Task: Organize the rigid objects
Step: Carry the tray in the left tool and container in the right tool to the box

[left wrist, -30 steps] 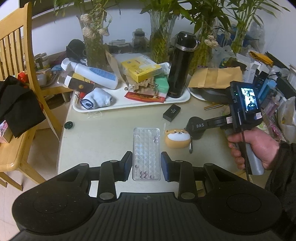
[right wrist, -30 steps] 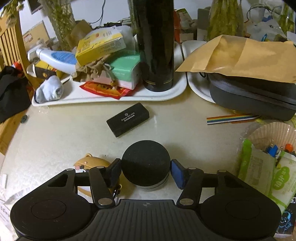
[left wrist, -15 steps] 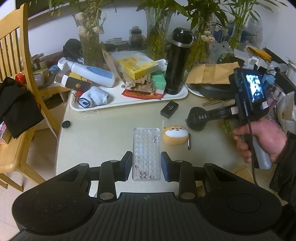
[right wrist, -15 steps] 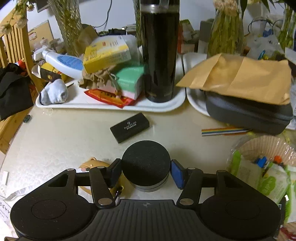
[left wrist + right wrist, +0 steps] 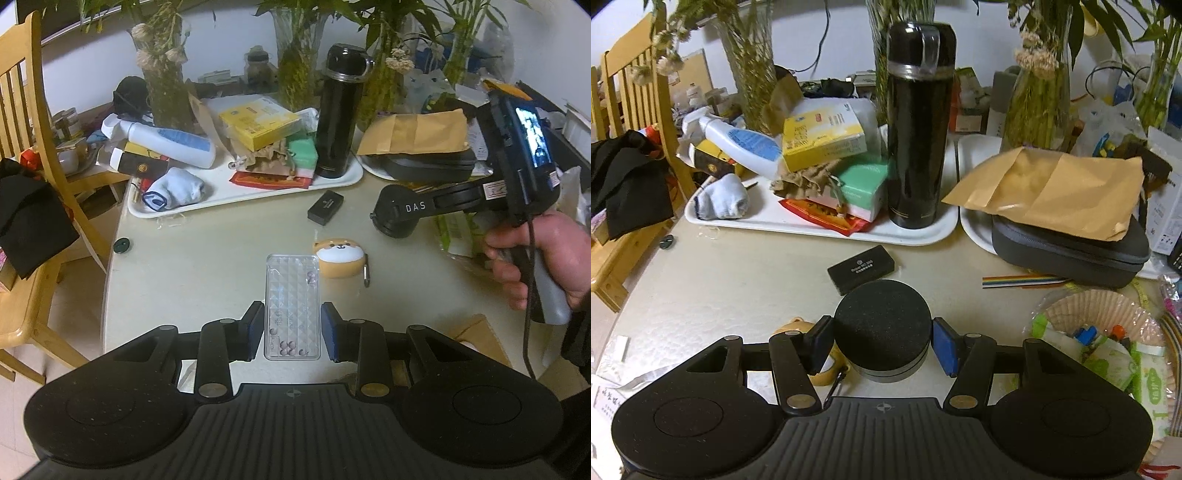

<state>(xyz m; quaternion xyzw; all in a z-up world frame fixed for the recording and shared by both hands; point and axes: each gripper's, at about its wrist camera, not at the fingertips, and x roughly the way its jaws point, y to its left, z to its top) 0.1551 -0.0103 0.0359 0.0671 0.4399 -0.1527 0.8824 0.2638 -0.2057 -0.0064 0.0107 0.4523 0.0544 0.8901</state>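
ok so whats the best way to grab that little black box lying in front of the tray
Take the small black box across its two long sides, coming down from above. It lies flat on the table at a slant with bare surface all around, so turn the fingers to match that slant. Its short width should fit between them; the low height leaves little to hold from the side.

I see a clear plastic case [image 5: 292,306] with a bumpy, shiny face; the round tin [image 5: 882,326] has a rough, matt black top and a smooth metal side; the tall flask [image 5: 919,125] is glossy black; the tray [image 5: 820,230] is smooth white plastic; the envelope [image 5: 1056,192] is crinkled brown paper; the chair [image 5: 26,122] is wood.
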